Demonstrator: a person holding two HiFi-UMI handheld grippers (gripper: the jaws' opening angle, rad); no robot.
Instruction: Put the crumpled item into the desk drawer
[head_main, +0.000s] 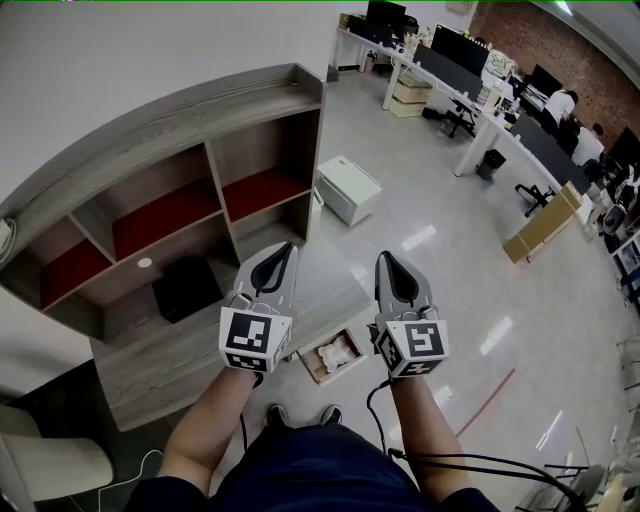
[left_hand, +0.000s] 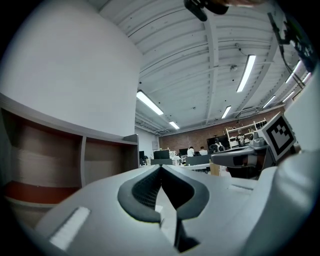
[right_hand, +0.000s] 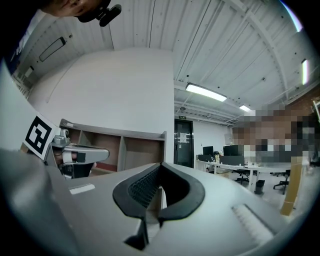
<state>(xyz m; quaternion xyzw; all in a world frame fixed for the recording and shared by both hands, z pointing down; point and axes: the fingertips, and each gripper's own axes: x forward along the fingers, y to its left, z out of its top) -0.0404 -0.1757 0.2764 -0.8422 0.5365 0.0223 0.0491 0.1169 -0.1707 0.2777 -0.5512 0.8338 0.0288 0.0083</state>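
In the head view the crumpled item (head_main: 338, 352) lies inside the open drawer (head_main: 309, 366), below and between my left gripper (head_main: 287, 250) and right gripper (head_main: 386, 260), so I would lower one gently and push the drawer front squarely; the left gripper view, then the right gripper view, each show my jaws pressed together, empty.

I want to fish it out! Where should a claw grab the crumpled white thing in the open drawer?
Probably pinch a raised fold on top of the crumpled white item, coming straight down from above. It lies inside the open drawer, whose walls block the sides.
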